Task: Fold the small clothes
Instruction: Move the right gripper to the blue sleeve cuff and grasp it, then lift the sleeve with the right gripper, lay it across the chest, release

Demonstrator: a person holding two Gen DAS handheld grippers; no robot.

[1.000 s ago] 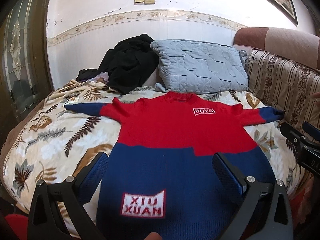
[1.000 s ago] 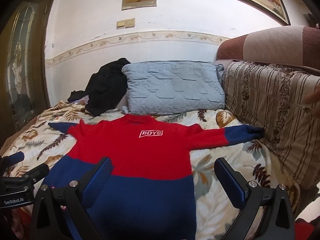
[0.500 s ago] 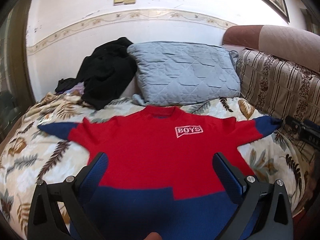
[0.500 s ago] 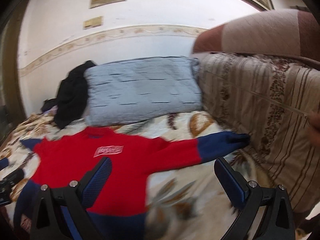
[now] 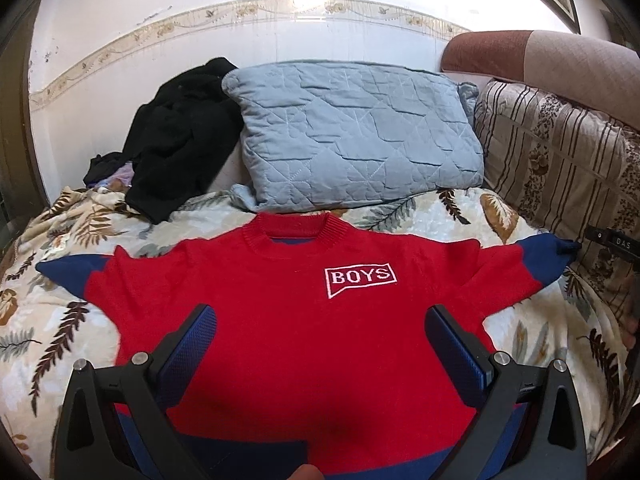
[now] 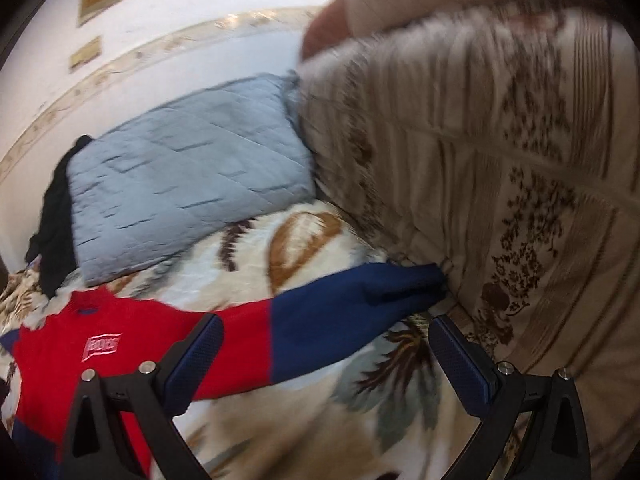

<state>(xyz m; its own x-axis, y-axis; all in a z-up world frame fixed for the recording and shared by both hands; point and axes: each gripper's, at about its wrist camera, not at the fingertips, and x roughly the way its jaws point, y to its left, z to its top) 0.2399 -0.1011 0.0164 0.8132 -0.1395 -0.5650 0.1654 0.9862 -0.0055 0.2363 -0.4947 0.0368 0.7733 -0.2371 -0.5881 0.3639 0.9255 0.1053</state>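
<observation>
Red-and-blue sweater (image 5: pixel 304 320) spread flat on leaf-print bedspread (image 5: pixel 60 320); left gripper (image 5: pixel 320 340) fingers apart above chest; right gripper (image 6: pixel 324 344) fingers apart near blue cuff (image 6: pixel 404 284).

A lived-in home bedroom — a bed covered by a leaf-print quilt (image 5: pixel 60 320) fills the lower frame. A grey quilted pillow (image 5: pixel 352 136) leans at centre against a white wall with a floral border strip (image 5: pixel 280 4). Black clothing (image 5: pixel 180 136) is heaped at left — folded striped bedding (image 5: pixel 560 168) stacked at right.
</observation>
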